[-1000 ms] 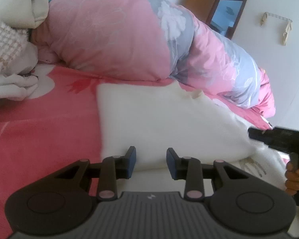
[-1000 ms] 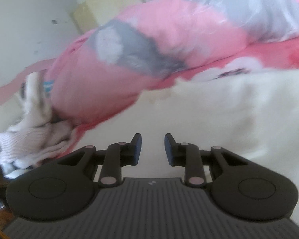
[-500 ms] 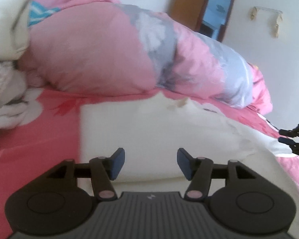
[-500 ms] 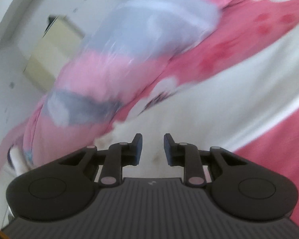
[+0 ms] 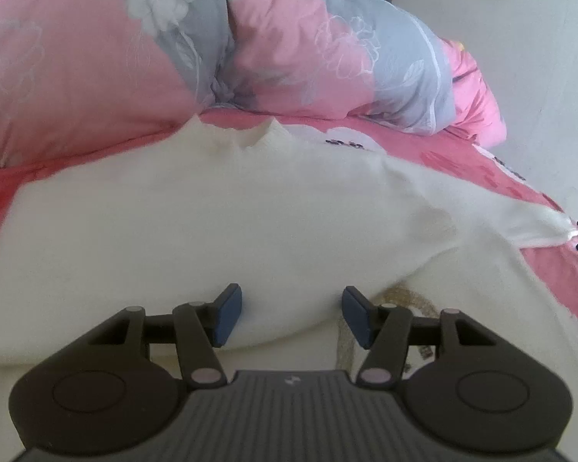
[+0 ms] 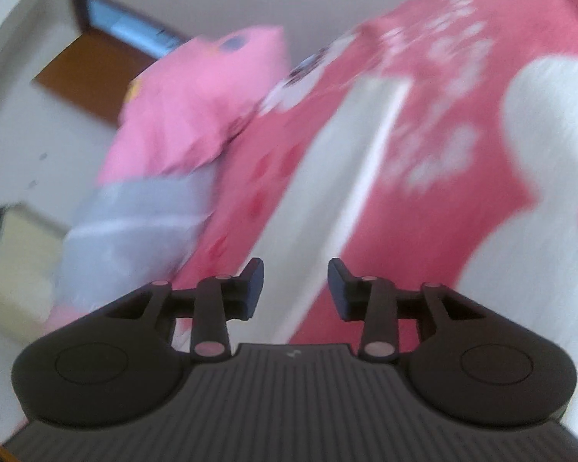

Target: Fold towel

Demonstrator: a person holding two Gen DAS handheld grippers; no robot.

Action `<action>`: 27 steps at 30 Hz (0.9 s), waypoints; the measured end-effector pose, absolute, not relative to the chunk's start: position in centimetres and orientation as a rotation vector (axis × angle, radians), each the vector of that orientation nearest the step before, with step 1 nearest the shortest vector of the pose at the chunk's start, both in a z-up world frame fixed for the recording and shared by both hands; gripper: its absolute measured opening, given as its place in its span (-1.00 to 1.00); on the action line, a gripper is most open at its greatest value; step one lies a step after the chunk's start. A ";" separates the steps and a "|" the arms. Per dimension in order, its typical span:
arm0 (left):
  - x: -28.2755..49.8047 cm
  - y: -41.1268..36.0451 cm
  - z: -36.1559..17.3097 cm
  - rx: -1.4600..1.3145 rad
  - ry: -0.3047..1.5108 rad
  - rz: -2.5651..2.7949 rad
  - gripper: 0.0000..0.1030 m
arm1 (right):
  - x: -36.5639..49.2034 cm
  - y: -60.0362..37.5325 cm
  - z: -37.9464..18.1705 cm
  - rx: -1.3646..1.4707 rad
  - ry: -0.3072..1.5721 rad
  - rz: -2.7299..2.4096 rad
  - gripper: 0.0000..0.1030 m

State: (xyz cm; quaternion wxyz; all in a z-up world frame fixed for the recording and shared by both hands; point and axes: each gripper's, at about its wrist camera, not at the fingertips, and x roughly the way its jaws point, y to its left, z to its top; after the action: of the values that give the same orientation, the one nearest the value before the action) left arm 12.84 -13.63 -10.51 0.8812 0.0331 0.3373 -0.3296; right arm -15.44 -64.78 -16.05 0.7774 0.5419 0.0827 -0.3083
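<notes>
Left wrist | white towel (image 5: 212, 231) folded over, rumpled | left tool (image 5: 292, 315) wide | right tool (image 6: 295, 288) opening, empty

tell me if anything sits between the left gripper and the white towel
Nothing visible does. The left gripper hangs open directly over the white towel, with only towel between its pads. The pink quilt lies beyond the towel's far edge, not in the way.

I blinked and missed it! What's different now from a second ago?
The left gripper opened wider over the fluffy white towel, holding nothing. The right gripper swung away toward the towel's far end; its jaws are opening, empty. The towel stays folded on the pink patterned bedsheet.
</notes>
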 end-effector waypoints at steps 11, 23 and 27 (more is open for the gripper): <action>12.7 -13.8 -10.4 0.064 0.710 -0.666 0.15 | -13.8 -71.1 -18.2 1.154 0.150 -0.734 -0.55; 13.0 -12.2 -10.1 -0.045 0.707 -0.687 0.15 | -10.6 -65.6 -9.8 0.966 0.044 -0.476 -0.87; 12.8 -9.8 -9.6 -0.137 0.695 -0.698 0.15 | -6.5 -59.0 -5.4 0.828 0.101 -0.290 -0.87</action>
State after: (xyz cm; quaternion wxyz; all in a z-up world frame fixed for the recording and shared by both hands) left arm 12.81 -9.84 -9.59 0.8788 -0.0657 0.3336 -0.3348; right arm -6.49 -59.00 -5.40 0.9041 0.4006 0.0489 -0.1403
